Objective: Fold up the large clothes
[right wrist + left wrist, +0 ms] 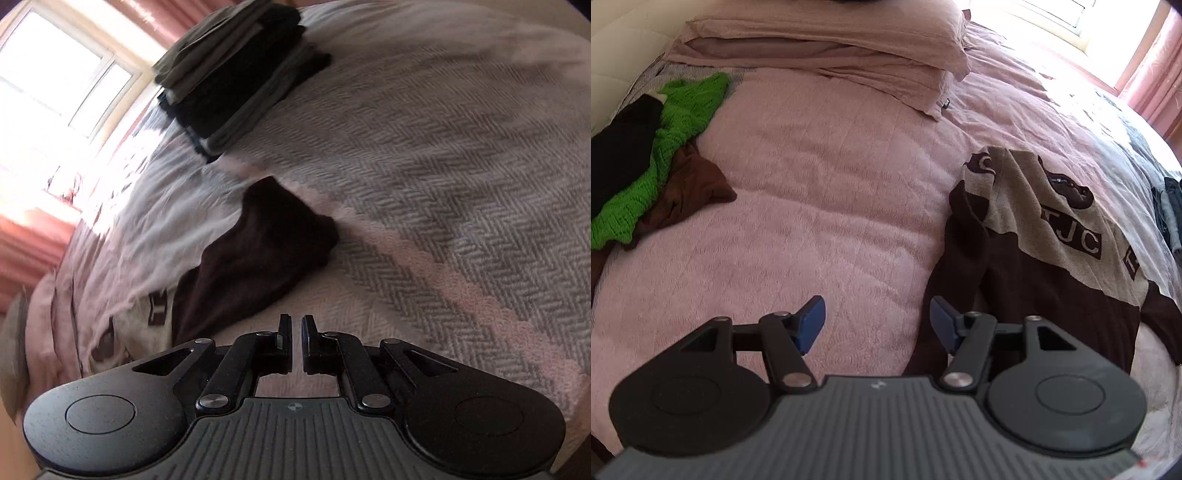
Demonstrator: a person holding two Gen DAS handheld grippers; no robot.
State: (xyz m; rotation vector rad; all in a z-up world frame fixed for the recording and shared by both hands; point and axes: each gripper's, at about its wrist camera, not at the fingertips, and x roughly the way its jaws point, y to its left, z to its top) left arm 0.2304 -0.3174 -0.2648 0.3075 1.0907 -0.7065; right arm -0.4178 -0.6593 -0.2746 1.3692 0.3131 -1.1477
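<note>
A brown and beige sweater (1052, 229) with the letters TJC lies partly folded on the pink bedspread (820, 206), right of centre in the left wrist view. My left gripper (878, 325) is open above the bedspread. Its right blue pad sits at the sweater's dark left edge and nothing is between the pads. In the right wrist view a dark brown part of the sweater (258, 251) lies just ahead and left of my right gripper (297, 339). That gripper's black fingers are almost together, with only a thin slit, and hold nothing.
A loose heap of green knit (679, 122), black and brown clothes lies at the bed's left edge. Pink pillows (827, 48) sit at the head. A stack of folded dark clothes (236, 81) rests on a grey herringbone blanket (461, 192). A bright window (55, 74) with pink curtains is beyond.
</note>
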